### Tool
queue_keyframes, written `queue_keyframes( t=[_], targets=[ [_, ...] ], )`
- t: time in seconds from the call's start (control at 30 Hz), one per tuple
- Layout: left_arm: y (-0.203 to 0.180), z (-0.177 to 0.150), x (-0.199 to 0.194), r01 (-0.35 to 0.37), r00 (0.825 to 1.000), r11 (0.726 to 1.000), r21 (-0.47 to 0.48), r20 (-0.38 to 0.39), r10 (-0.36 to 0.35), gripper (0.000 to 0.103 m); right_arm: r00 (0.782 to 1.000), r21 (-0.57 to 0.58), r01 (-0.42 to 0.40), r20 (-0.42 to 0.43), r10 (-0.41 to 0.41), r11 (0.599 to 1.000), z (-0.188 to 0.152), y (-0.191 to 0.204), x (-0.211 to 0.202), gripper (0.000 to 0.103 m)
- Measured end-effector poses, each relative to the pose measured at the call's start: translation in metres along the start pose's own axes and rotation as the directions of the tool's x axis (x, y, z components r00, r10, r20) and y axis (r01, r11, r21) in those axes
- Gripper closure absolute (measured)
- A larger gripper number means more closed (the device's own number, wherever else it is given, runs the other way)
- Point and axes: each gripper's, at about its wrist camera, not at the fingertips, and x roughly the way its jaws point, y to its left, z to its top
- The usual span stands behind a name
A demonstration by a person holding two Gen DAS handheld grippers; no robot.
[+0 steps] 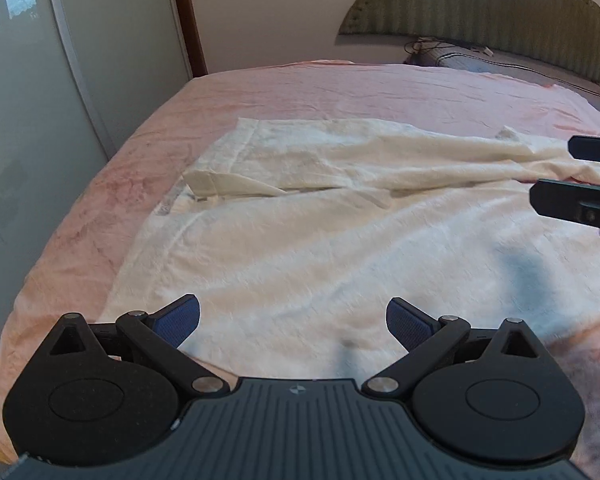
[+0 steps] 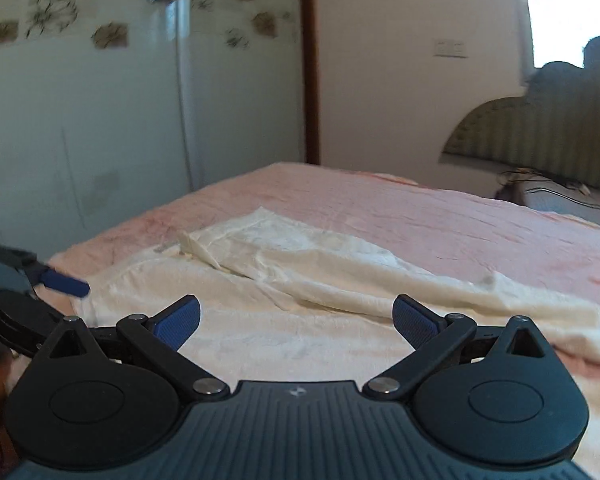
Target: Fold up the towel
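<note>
Bed (image 1: 300,84): towel (image 1: 284,240) half-folded, fingers apart.

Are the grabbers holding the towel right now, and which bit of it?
No, nothing is held. The left gripper and right gripper both have their jaws wide open above the white towel on the pink bed.

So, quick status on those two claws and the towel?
Left gripper open, empty. Right gripper open, empty. Towel on bed, far edge folded over, rumpled. Nothing in the way.
</note>
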Motion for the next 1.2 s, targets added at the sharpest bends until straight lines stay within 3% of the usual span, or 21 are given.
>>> queue_keyframes(
  t=[0.17, 0.3, 0.43, 0.57, 0.63, 0.67, 0.7, 0.73, 0.8, 0.83, 0.9, 0.93, 0.97, 1.03, 1.13, 1.2],
  targets=[
    [0.025, 0.024, 0.027, -0.039, 0.999, 0.998, -0.047, -0.012, 0.039, 0.002, 0.985, 0.042, -0.11, -0.131, 0.114, 0.993, 0.045, -0.064, 0.108, 0.0],
    [0.038, 0.043, 0.046, -0.068, 0.997, 0.996, -0.057, -0.027, 0.067, 0.002, 0.974, 0.037, -0.128, -0.185, 0.132, 0.991, 0.062, -0.104, 0.187, 0.001],
    [0.044, 0.06, 0.065, -0.075, 0.996, 0.995, -0.061, -0.049, 0.073, 0.002, 0.958, 0.087, -0.163, -0.226, 0.179, 0.983, 0.069, -0.134, 0.251, 0.022],
    [0.048, 0.079, 0.088, -0.069, 0.995, 0.995, -0.065, -0.081, 0.064, 0.002, 0.93, 0.098, -0.199, -0.294, 0.22, 0.975, 0.072, -0.151, 0.302, 0.032],
    [0.05, 0.093, 0.098, -0.057, 0.995, 0.996, -0.074, -0.084, 0.05, 0.002, 0.9, 0.108, -0.25, -0.341, 0.272, 0.962, 0.069, -0.155, 0.319, 0.036],
    [0.051, 0.1, 0.104, -0.053, 0.996, 0.995, -0.082, -0.082, 0.046, 0.002, 0.898, 0.097, -0.272, -0.331, 0.289, 0.957, 0.068, -0.156, 0.32, 0.036],
    [0.051, 0.109, 0.11, -0.051, 0.996, 0.995, -0.091, -0.078, 0.044, 0.002, 0.887, 0.087, -0.305, -0.335, 0.317, 0.948, 0.069, -0.156, 0.32, 0.045],
    [0.051, 0.118, 0.118, -0.04, 0.996, 0.994, -0.099, -0.078, 0.032, 0.002, 0.877, 0.075, -0.334, -0.34, 0.339, 0.94, 0.069, -0.153, 0.32, 0.062],
    [0.052, 0.138, 0.134, 0.005, 0.997, 0.992, -0.126, -0.075, -0.014, 0.002, 0.861, 0.016, -0.386, -0.354, 0.366, 0.922, 0.069, -0.143, 0.315, 0.078],
    [0.053, 0.148, 0.144, 0.025, 0.997, 0.99, -0.141, -0.074, -0.035, 0.001, 0.862, -0.061, -0.401, -0.363, 0.354, 0.914, 0.068, -0.132, 0.31, 0.085],
    [0.055, 0.168, 0.169, 0.059, 0.99, 0.981, -0.186, -0.112, -0.081, 0.004, 0.905, -0.26, -0.35, -0.342, 0.253, 0.9, 0.063, -0.104, 0.296, 0.088],
    [0.06, 0.176, 0.179, 0.082, 0.986, 0.969, -0.233, -0.12, -0.113, 0.004, 0.93, -0.367, -0.304, -0.312, 0.191, 0.879, 0.059, -0.088, 0.286, 0.089],
    [0.065, 0.183, 0.189, 0.114, 0.981, 0.951, -0.287, -0.118, -0.153, 0.004, 0.955, -0.489, -0.252, -0.267, 0.132, 0.835, 0.053, -0.071, 0.272, 0.09],
    [0.078, 0.194, 0.208, 0.173, 0.966, 0.9, -0.4, -0.11, -0.235, 0.004, 0.983, -0.667, -0.162, -0.176, 0.058, 0.727, 0.04, -0.038, 0.249, 0.09],
    [0.093, 0.208, 0.237, 0.251, 0.927, 0.817, -0.52, -0.114, -0.357, 0.004, 0.999, -0.823, -0.043, -0.052, 0.001, 0.567, 0.018, -0.007, 0.223, 0.09],
    [0.101, 0.212, 0.256, 0.268, 0.902, 0.772, -0.576, -0.13, -0.411, 0.005, 1.0, -0.86, -0.001, 0.001, 0.003, 0.51, 0.008, 0.002, 0.208, 0.09]
  ],
)
